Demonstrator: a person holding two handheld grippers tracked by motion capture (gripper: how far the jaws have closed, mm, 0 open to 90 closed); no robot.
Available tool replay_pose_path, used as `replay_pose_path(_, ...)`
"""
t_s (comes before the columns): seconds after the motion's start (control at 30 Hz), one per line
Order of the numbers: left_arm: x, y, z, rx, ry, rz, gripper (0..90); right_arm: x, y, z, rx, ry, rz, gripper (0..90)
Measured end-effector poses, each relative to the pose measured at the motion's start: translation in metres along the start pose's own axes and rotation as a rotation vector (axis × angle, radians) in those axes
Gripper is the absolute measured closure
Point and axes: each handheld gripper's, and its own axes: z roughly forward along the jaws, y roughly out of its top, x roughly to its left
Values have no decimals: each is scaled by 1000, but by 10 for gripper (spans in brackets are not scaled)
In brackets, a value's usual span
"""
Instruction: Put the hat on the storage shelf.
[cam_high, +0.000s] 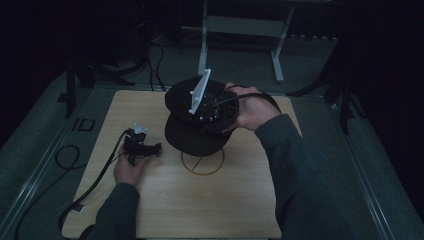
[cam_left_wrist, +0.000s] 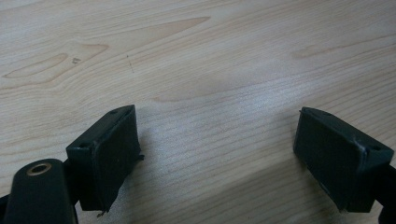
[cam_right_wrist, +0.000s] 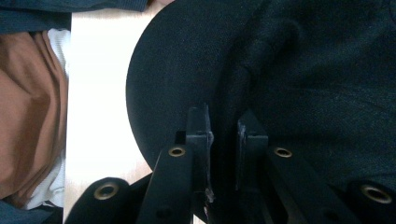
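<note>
Right hand-held gripper (cam_right_wrist: 223, 140) clamped on black cap (cam_high: 197, 117) at crown/brim seam; cap held up over circle mark (cam_high: 202, 162) on worktop (cam_high: 165, 200). Pick-up looks done, set-down left. Left hand-held gripper (cam_left_wrist: 217, 154) w/ jaws apart, nothing between, resting on worktop.

A black cap (cam_high: 197, 120) hangs tilted above the table, brim lowest and toward the person.
</note>
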Motion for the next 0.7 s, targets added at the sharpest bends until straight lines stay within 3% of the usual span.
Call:
replay_pose_path(0.5, 0, 0, 0, -2, 0, -2, 138, -4, 3, 17, 28, -31, 24, 797)
replay_pose_path(0.7, 0, 0, 0, -2, 1, -1, 137, -3, 5, 20, 20, -10, 11, 762)
